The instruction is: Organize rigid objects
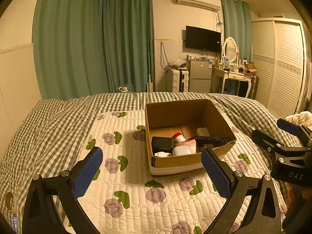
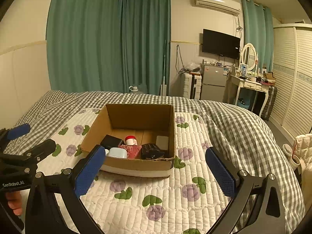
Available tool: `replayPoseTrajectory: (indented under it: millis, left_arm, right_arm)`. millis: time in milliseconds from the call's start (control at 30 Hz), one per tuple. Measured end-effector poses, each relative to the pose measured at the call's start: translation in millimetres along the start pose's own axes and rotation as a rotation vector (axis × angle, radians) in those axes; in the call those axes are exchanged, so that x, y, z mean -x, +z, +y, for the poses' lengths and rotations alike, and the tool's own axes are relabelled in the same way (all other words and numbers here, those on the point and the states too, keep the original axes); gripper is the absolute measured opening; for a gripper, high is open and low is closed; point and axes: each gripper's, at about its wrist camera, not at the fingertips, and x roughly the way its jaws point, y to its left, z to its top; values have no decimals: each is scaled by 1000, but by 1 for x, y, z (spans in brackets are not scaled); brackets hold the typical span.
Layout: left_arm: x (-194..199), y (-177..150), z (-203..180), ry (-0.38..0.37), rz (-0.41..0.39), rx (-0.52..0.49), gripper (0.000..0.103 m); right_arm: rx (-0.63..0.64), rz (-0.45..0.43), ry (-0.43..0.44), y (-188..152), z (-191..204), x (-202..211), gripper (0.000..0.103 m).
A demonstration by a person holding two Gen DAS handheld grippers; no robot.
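Note:
An open cardboard box (image 1: 175, 113) (image 2: 140, 115) sits on a floral quilted pad on the bed. It holds a black case (image 1: 161, 144) (image 2: 112, 141), a red-capped white bottle (image 1: 178, 137) (image 2: 131, 140), a white container (image 1: 182, 150) (image 2: 117, 153), a black remote (image 1: 210, 139) (image 2: 151, 151) and a pale flat block (image 1: 202, 131) (image 2: 162, 142). My left gripper (image 1: 152, 165) is open and empty, just in front of the box. My right gripper (image 2: 156, 165) is open and empty too, in front of the box; it also shows in the left wrist view (image 1: 273, 134).
The floral quilted pad (image 1: 136, 185) (image 2: 165, 191) lies over a grey checked duvet (image 1: 58, 117) (image 2: 234, 120). Green curtains, a suitcase, a small fridge, a dressing table and a wardrobe stand beyond the bed. The left gripper shows at the left in the right wrist view (image 2: 29, 138).

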Motion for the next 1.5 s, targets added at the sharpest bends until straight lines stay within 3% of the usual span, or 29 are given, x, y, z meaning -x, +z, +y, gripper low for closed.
replayPoseTrajectory:
  millis: [1500]
  left_arm:
    - [-2,-2,-3,7,7,-20,103]
  right_arm:
    - [6,40,-1,-8,0,-7,103]
